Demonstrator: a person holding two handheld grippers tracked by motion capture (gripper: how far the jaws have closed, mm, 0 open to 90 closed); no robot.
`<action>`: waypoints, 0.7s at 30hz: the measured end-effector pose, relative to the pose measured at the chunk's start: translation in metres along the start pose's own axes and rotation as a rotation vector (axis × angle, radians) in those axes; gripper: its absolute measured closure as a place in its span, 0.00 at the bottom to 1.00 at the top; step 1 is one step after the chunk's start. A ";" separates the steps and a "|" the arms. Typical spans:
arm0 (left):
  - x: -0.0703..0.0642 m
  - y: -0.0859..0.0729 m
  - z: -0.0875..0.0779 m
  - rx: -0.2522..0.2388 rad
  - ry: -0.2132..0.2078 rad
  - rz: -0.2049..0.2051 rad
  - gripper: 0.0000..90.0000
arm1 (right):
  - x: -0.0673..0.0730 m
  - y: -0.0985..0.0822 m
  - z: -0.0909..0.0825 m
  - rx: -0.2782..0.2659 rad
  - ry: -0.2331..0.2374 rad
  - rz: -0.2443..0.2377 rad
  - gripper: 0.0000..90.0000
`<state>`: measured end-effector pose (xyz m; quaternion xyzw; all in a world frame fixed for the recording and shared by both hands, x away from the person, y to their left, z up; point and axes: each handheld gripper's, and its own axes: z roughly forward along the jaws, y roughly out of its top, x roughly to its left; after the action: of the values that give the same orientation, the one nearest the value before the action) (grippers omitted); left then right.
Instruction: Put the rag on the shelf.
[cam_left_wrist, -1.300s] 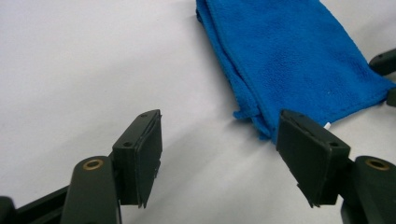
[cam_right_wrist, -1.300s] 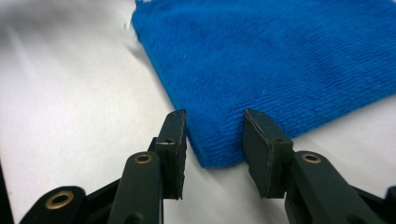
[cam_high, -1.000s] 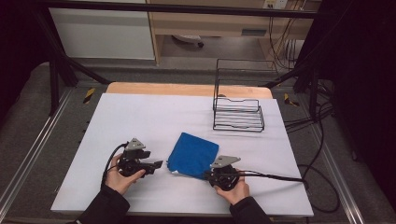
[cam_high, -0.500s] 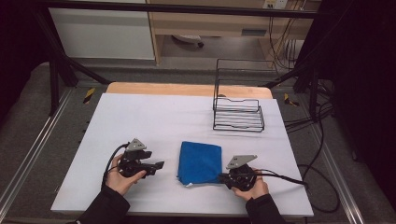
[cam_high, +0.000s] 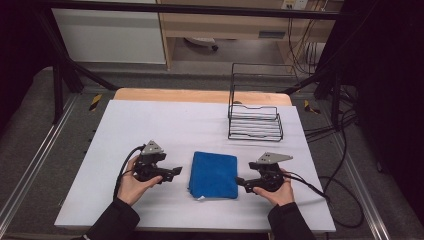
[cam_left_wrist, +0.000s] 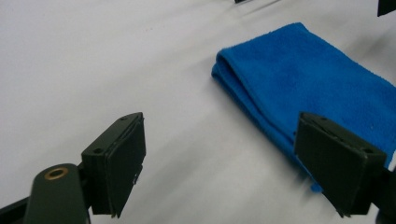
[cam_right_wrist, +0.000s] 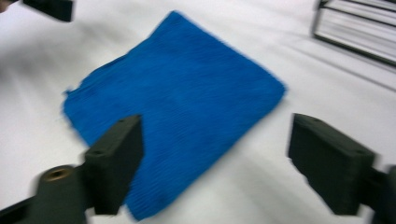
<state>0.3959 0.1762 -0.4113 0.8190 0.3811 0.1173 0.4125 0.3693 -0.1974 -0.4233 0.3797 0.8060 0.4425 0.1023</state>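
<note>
Between 2 gaping tools, folded blue towel (cam_high: 213, 174)

Blue cloth (cam_high: 214, 174) looks nubbly terry; table (cam_high: 150, 125) matt white.

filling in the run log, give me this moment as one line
left gripper: open, left of cloth | right gripper: open, right of cloth | blue cloth: folded, flat on table | wire rack: behind, untouched
</note>
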 end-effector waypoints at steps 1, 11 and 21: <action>-0.001 0.003 0.003 0.002 0.000 0.000 0.19 | -0.004 0.001 0.000 -0.001 -0.005 0.012 0.14; -0.004 0.043 0.039 0.010 0.014 0.007 0.20 | -0.030 -0.002 -0.004 -0.070 -0.062 0.081 0.07; -0.003 0.050 0.084 0.063 0.039 -0.010 0.41 | -0.031 -0.007 -0.005 -0.068 -0.061 0.096 0.07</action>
<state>0.4631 0.1061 -0.4258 0.8272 0.3966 0.1192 0.3797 0.3844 -0.2242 -0.4312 0.4273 0.7679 0.4623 0.1182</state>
